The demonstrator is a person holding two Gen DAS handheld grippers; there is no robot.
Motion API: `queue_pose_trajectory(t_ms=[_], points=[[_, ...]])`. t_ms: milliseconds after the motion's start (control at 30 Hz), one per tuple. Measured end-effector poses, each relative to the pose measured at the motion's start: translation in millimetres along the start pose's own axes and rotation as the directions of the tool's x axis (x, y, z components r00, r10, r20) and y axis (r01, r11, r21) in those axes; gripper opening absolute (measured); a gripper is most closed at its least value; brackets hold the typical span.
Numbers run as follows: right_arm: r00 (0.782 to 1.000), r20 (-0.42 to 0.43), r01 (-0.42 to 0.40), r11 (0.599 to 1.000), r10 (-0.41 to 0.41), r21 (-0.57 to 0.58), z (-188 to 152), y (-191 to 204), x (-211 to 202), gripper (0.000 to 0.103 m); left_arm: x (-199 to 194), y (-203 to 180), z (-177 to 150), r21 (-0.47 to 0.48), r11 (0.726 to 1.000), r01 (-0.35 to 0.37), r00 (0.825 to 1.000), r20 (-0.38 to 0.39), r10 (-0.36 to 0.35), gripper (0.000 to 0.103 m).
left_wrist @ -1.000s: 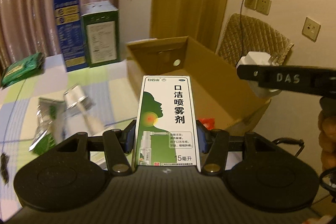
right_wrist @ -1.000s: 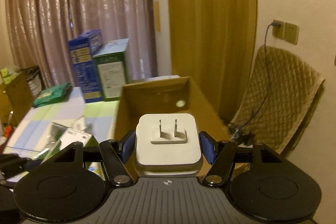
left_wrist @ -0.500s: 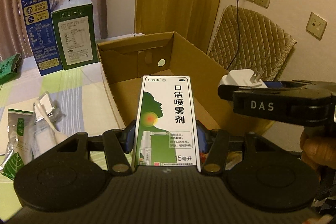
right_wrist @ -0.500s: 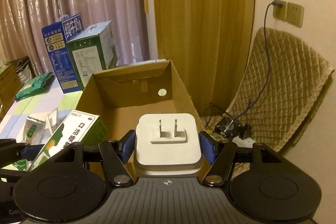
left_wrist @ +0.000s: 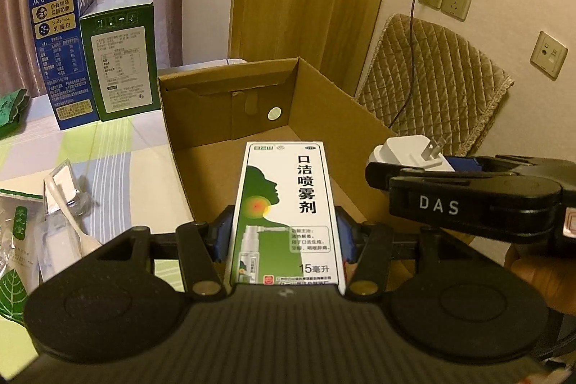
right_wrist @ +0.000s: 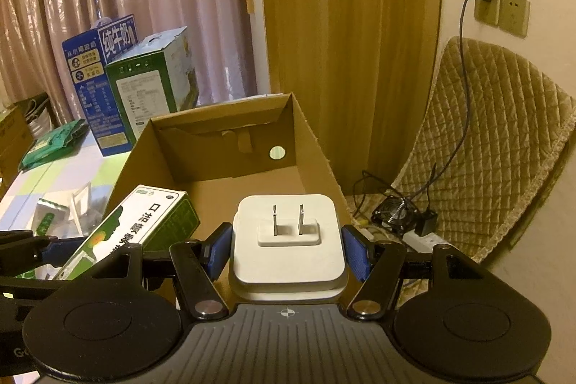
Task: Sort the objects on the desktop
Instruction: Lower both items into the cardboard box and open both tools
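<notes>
My left gripper (left_wrist: 284, 236) is shut on a green and white throat spray box (left_wrist: 288, 204), held lengthwise over the near end of an open cardboard box (left_wrist: 223, 85). My right gripper (right_wrist: 288, 256) is shut on a white plug adapter (right_wrist: 288, 242) with its two prongs facing up, also above the cardboard box (right_wrist: 216, 128). In the left wrist view the right gripper (left_wrist: 406, 168) holds the adapter (left_wrist: 403, 148) to the right of the spray box. The right wrist view shows the spray box (right_wrist: 144, 222) at lower left. The cardboard box looks empty inside.
A blue carton (left_wrist: 61, 53) and a green carton (left_wrist: 122, 56) stand on the striped tablecloth left of the box. Plastic sachets and a white spoon (left_wrist: 68, 207) lie at near left. A quilted chair (right_wrist: 496, 146), cables and a small fan (right_wrist: 396, 215) are on the right.
Both grippers have moved toward the cardboard box with their loads and now hang over its near end. The box fills more of both views.
</notes>
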State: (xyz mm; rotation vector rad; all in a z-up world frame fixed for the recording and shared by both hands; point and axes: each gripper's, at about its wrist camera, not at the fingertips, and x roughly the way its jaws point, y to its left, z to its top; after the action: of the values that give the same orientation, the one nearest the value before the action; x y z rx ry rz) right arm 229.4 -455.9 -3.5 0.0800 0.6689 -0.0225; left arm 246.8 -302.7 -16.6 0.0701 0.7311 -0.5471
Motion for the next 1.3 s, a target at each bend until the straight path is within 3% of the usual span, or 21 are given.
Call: queue_pose_trajectory(t_ms=[333,433,600,667,767,1033,1300], points=[[1.000,-0.004,-0.003,1.000,0.003,0.002,-2,-1,-1,0.062,-17,11,-6,-0.012,0.999,-0.040,0.999,0.028,0.041,0.053],[1.000,-0.007,-0.020,1.000,0.020,0.007,-4,1,-1,0.062,-25,17,-10,-0.033,0.998,-0.053,0.998,0.035,0.054,0.058],[0.997,-0.017,-0.074,0.997,0.074,0.013,-3,8,1,0.062,-34,28,-16,-0.053,0.996,-0.070,0.997,0.032,0.071,0.058],[0.997,-0.003,-0.080,0.997,0.080,0.017,-1,10,0,0.071,-37,30,-19,-0.057,0.996,-0.074,0.997,0.033,0.076,0.058],[0.997,0.016,-0.082,0.996,0.081,0.032,1,10,-4,0.075,-43,35,-23,-0.064,0.995,-0.081,0.996,0.031,0.083,0.058],[0.997,0.025,-0.075,0.995,0.074,0.063,-1,9,-26,0.076,-68,48,-42,-0.080,0.991,-0.109,0.994,0.024,0.111,0.059],[0.994,0.038,-0.105,0.992,0.102,0.066,-12,33,-63,0.079,-109,70,-68,-0.104,0.984,-0.144,0.989,0.017,0.146,0.062]])
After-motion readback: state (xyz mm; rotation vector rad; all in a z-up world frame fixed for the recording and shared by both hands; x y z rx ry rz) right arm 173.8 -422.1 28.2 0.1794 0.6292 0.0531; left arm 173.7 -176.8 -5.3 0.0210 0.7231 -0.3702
